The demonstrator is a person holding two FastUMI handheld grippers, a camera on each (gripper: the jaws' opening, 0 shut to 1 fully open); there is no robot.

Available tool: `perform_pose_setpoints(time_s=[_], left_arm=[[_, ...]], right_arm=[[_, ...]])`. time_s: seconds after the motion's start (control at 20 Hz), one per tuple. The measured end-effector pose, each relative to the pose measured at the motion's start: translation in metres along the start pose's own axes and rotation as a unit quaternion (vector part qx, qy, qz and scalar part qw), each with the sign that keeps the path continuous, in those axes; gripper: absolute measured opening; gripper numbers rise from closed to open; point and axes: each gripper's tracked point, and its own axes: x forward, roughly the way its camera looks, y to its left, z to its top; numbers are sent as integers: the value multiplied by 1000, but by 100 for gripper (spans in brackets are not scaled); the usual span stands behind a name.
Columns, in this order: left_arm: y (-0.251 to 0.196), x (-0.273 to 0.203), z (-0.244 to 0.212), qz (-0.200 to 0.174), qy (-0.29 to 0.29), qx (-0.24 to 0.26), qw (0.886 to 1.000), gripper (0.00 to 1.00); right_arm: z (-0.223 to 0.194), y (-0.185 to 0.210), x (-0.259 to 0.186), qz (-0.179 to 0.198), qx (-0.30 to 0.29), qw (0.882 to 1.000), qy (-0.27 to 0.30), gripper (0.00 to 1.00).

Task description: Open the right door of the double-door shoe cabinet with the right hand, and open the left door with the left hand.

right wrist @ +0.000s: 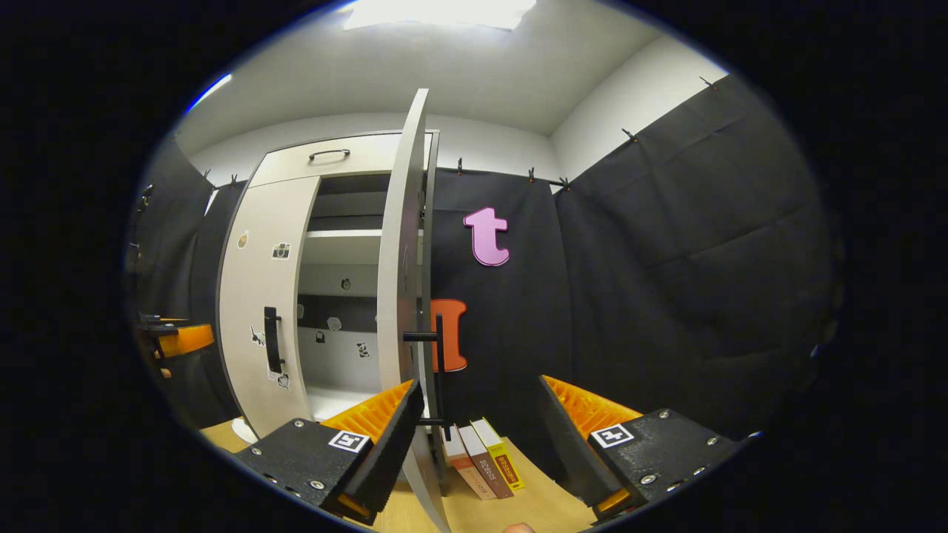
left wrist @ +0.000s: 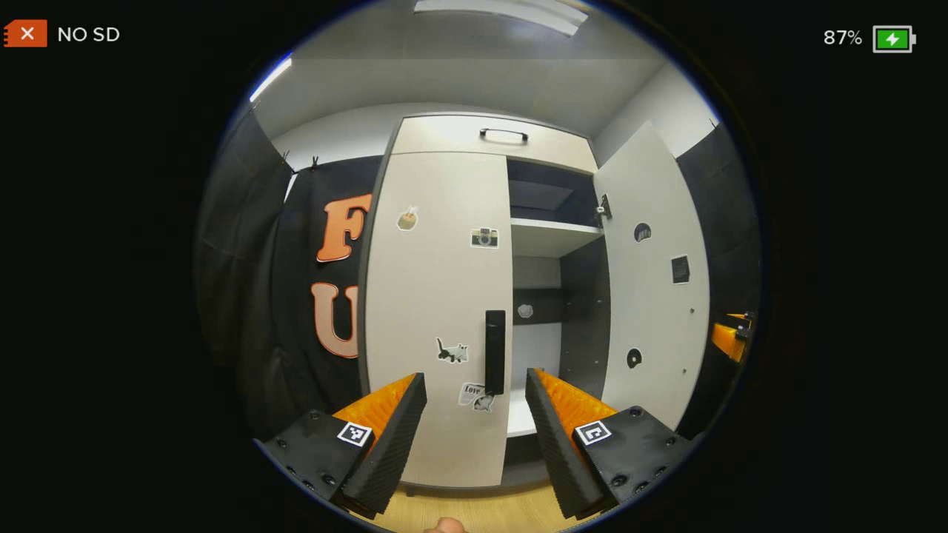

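Left gripper (left wrist: 475,385): jaws wide, holding nothing, facing the closed light-grey left door (left wrist: 437,296). Its black vertical bar handle (left wrist: 495,352) sits between and just beyond the fingertips, not touched.

Right gripper (right wrist: 480,400): jaws wide, holding nothing. Light-grey right door (right wrist: 404,259) is swung open, seen edge-on just beyond its left finger; that door's black bar handle (right wrist: 438,355) stands ahead between the fingers, apart from both.

A sticker low on the left door seems to read "Love"; book (right wrist: 481,455) spines too small to read.

Three books stand on the wooden floor (right wrist: 533,503) by the open door. Drawer with black handle (left wrist: 503,135) on top.
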Motion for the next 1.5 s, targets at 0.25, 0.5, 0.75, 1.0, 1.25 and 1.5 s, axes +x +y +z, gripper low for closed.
perform_pose_setpoints(time_s=[0.25, 0.5, 0.75, 1.0, 1.25, 1.5], left_arm=[[-17, 49, -6, -8, 11, 12, 1000, 81], [-23, 92, -16, -3, 14, 38, 999, 81], [-13, 122, -36, 16, 33, 37, 999, 83], [-3, 145, -41, 33, 30, 35, 998, 78], [-12, 154, -43, 19, 24, 18, 999, 57], [-20, 156, -42, 4, 24, 18, 1000, 33]], right_arm=[[-5, -5, 4, -3, 2, 1000, -3, 93], [-6, -16, 7, -10, 9, 1000, -9, 93], [-4, -24, 9, -24, 1, 1000, -20, 93], [-5, -16, 11, -16, -2, 1000, -26, 93], [-5, -6, 13, -2, -8, 1000, -29, 93], [-1, -4, 8, 0, -10, 999, -36, 93]])
